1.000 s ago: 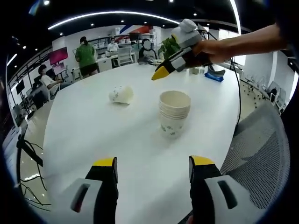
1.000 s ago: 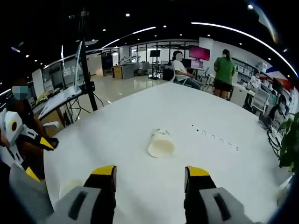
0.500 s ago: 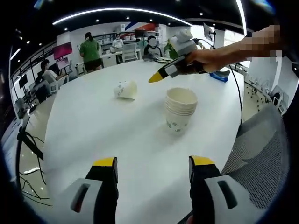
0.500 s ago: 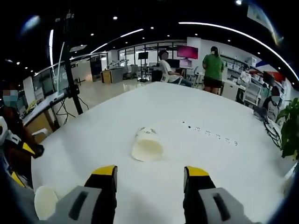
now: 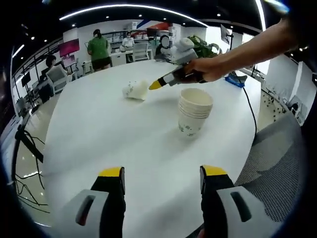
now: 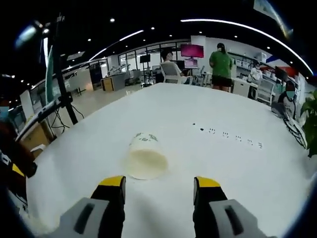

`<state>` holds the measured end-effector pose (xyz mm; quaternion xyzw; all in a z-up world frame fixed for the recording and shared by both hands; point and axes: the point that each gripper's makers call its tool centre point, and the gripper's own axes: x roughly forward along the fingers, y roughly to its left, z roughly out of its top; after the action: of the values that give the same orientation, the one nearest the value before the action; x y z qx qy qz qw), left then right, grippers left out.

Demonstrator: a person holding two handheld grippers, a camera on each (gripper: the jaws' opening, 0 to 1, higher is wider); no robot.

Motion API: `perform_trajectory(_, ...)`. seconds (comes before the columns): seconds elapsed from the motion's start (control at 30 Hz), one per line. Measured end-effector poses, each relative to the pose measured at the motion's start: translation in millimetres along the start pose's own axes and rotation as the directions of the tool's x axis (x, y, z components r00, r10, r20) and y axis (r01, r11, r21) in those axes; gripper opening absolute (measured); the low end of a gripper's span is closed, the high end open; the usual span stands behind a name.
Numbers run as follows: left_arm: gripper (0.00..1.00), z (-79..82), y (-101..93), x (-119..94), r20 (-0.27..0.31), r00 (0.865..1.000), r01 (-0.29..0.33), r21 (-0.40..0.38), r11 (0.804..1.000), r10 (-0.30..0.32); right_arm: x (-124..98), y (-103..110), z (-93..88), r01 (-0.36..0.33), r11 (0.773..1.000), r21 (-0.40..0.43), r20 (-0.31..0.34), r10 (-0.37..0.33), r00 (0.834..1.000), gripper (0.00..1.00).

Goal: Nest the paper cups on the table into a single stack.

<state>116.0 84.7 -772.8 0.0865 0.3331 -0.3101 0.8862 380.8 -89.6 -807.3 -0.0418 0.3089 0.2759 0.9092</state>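
Wide bare bench (image 6: pixel 237 163) around the tipped paper cup (image 6: pixel 145 157) at 12 o'clock of the right gripper (image 6: pixel 159 186), fingers spread. Left gripper (image 5: pixel 162 179), fingers spread too, faces the cup stack (image 5: pixel 194 111) near the bench's edge.

No text, label, brand or number can be read in either view. The stack of paper cups (image 5: pixel 193 111) standing on the bench (image 5: pixel 124 148) carries a small dark printed pattern low on its side, and the lone cup (image 6: pixel 144 156) lying on its side bears similar marks near its base, but these are too small and blurred to make out as words.
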Motion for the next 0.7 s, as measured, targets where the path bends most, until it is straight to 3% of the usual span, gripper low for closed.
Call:
perform_trajectory(0.17, 0.6, 0.4, 0.1, 3.1, -0.002, 1.0, 0.004, -0.006, 1.0, -0.004, 27.9, -5.5, 5.3, -0.002, 0.999, 0.045, 0.016, 0.001, 1.0, 0.54)
perform_trajectory(0.23, 0.6, 1.2, 1.4, 4.9, -0.002, 1.0, 0.004, -0.007, 1.0, -0.004, 27.4, -3.0, 13.7, 0.002, 0.999, 0.052, 0.026, -0.003, 1.0, 0.52)
perform_trajectory(0.33, 0.59, 2.1, 5.0, 7.0, -0.005, 1.0, 0.0, -0.005, 1.0, 0.0, 39.6, -5.4, 4.8, 0.011, 0.999, 0.035, -0.002, -0.011, 1.0, 0.48)
perform_trajectory(0.43, 0.59, 3.6, 8.0, 7.2, -0.004, 1.0, -0.002, -0.003, 1.0, 0.002, 55.9, -9.1, 4.1, 0.007, 0.998, 0.055, 0.012, -0.008, 1.0, 0.45)
perform_trajectory(0.7, 0.59, 2.0, 14.1, 6.6, -0.011, 1.0, -0.013, 0.0, 1.0, 0.013, 66.1, -8.9, 19.5, -0.003, 0.995, 0.097, 0.069, -0.004, 0.998, 0.4)
